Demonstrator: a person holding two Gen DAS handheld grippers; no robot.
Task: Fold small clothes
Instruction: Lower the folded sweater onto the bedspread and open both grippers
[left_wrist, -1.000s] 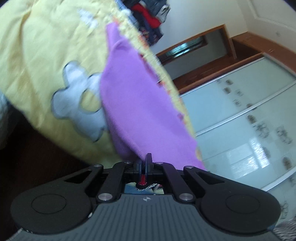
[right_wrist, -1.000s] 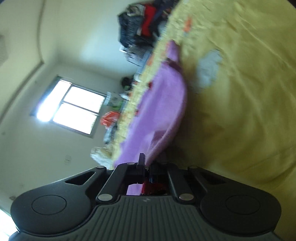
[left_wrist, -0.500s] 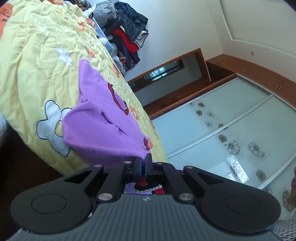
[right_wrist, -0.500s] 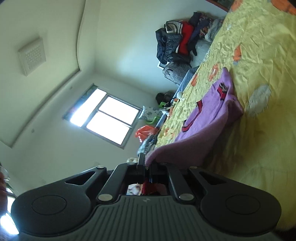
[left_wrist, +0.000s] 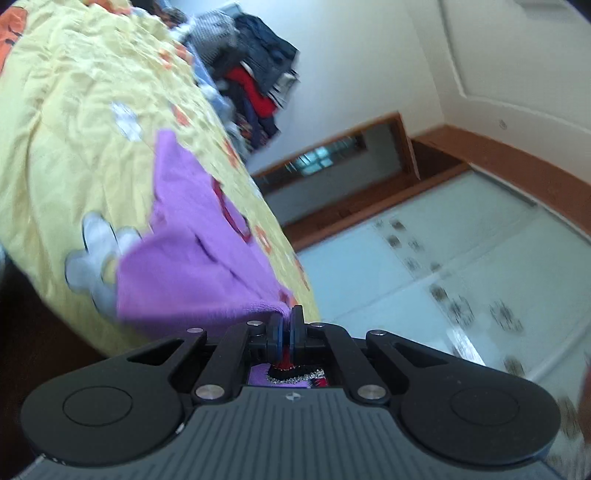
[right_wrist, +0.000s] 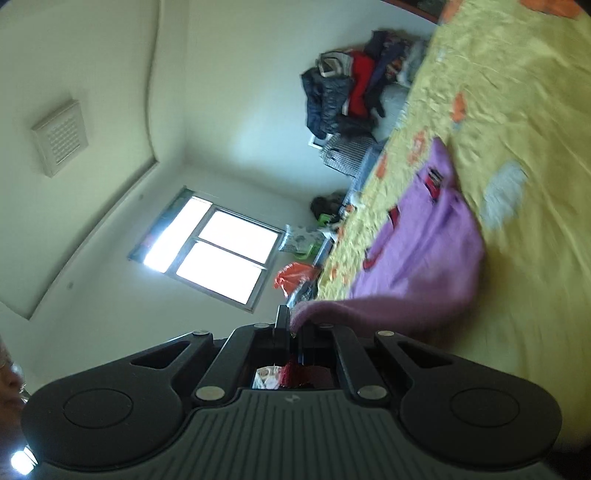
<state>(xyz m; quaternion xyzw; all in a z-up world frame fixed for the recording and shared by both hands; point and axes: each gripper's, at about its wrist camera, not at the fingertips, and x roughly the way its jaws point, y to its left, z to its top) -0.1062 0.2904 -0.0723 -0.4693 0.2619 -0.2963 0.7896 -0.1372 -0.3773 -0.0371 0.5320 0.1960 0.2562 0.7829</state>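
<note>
Both jaws pinched shut on purple top (left_wrist: 192, 266) near corners, L gripper (left_wrist: 285, 328) & R gripper (right_wrist: 291, 328); rest trails ahead toward 11 o'clock on yellow bed (left_wrist: 74, 129), long axis away

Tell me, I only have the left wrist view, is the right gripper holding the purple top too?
Observer: Yes, the right gripper is shut on the purple top, pinching its near edge.
Operator: What's beyond that side of the bed?
Observer: A bright window in the wall.
Operator: Anything near it?
Observer: An orange bag beside the yellow bedspread.
</note>
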